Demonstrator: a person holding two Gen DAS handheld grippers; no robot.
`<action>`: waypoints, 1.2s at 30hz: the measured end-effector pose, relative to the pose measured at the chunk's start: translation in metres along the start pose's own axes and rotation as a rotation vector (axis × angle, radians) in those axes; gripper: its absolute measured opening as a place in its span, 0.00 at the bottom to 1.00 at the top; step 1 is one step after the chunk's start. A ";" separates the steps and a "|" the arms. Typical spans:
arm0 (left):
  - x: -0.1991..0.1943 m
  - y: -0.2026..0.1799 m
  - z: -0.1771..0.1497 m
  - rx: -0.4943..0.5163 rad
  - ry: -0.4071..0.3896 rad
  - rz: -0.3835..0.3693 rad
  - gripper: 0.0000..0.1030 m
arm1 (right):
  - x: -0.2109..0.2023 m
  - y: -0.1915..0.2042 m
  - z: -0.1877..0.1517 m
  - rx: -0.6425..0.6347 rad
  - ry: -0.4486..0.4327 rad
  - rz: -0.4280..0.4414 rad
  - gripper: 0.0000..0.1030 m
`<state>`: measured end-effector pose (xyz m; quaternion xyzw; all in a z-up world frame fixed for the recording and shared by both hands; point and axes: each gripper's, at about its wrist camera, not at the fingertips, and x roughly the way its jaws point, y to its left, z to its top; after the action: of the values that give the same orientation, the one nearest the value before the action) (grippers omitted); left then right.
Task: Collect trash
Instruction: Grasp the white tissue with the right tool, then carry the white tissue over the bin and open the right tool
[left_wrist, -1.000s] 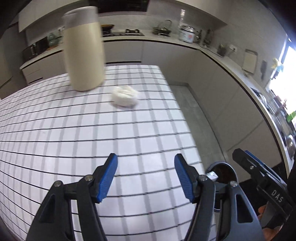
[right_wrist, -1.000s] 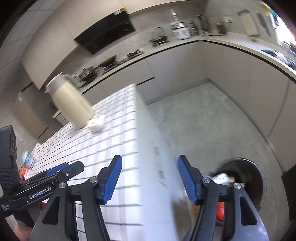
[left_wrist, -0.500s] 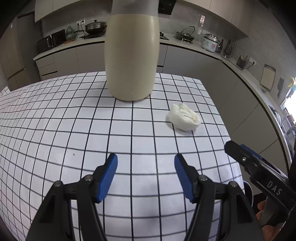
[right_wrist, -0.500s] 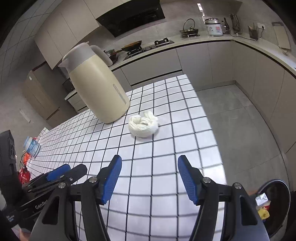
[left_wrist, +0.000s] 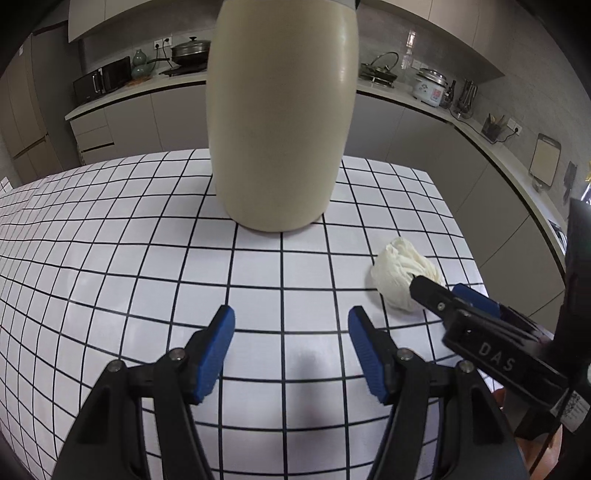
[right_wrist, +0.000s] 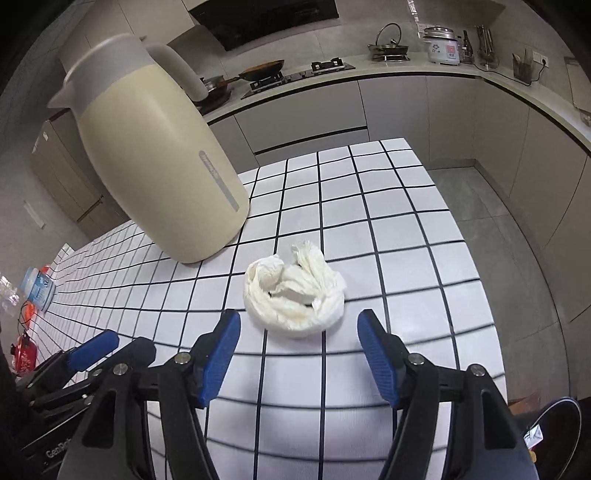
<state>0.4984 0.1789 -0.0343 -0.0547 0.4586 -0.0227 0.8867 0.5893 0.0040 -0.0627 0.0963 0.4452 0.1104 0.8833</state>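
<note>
Right gripper (right_wrist: 297, 341), jaws spread, now closer on crumpled tissue (right_wrist: 293, 290) than half a second ago; ready to grasp; left gripper (left_wrist: 290, 343) open too.

We see the left tongs (left_wrist: 290, 347) spread wide above the gridded white surface (left_wrist: 110, 277), nothing between the blue pads (left_wrist: 218, 343). A cream jug (left_wrist: 280, 118) stands upright straight ahead. A crumpled white tissue (left_wrist: 400, 277) lies to its right, near the surface's edge. The right tongs (left_wrist: 443, 295) reach in from the right, their tip overlapping the tissue; contact unclear.
</note>
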 end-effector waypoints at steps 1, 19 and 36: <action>0.001 0.001 0.001 -0.003 -0.001 0.000 0.63 | 0.004 0.001 0.001 -0.001 0.004 0.001 0.68; -0.025 -0.024 -0.023 0.051 -0.011 -0.063 0.63 | -0.024 -0.008 -0.026 -0.027 -0.037 0.012 0.22; -0.109 -0.153 -0.131 0.138 -0.016 -0.140 0.63 | -0.215 -0.122 -0.151 0.082 -0.163 -0.021 0.22</action>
<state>0.3296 0.0272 -0.0029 -0.0258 0.4441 -0.1158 0.8881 0.3563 -0.1621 -0.0195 0.1366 0.3770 0.0744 0.9130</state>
